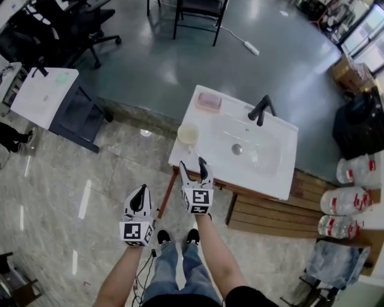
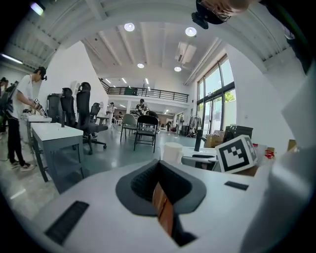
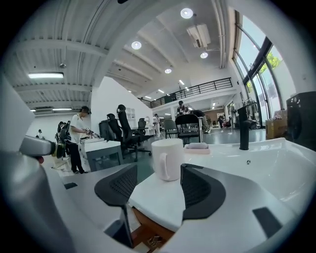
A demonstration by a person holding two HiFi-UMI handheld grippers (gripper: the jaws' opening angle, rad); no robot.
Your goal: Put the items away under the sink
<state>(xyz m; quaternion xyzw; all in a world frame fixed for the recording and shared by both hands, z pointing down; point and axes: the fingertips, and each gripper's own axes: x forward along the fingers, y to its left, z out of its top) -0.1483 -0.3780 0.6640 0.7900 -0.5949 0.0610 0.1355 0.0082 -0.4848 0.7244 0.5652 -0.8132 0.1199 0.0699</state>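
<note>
A white mug (image 1: pixel 188 133) stands on the near left corner of the white sink top (image 1: pixel 273 174), handle toward me in the right gripper view (image 3: pixel 168 159). A pink soap dish (image 1: pixel 209 101) and a black tap (image 1: pixel 261 110) sit farther back. My right gripper (image 1: pixel 194 168) is open, its jaws level over the sink's front corner, the mug just beyond their tips (image 3: pixel 158 190) and untouched. My left gripper (image 1: pixel 139 196) hangs lower left of the sink, shut on nothing (image 2: pixel 160 190). The space under the sink is hidden by the top.
The sink rests on a wooden stand with a leg (image 1: pixel 165 195) between my grippers. A wooden pallet (image 1: pixel 264 213) and large water bottles (image 1: pixel 354 201) lie to the right. A white desk (image 1: pixel 45 96) stands at left, chairs (image 1: pixel 198 15) beyond.
</note>
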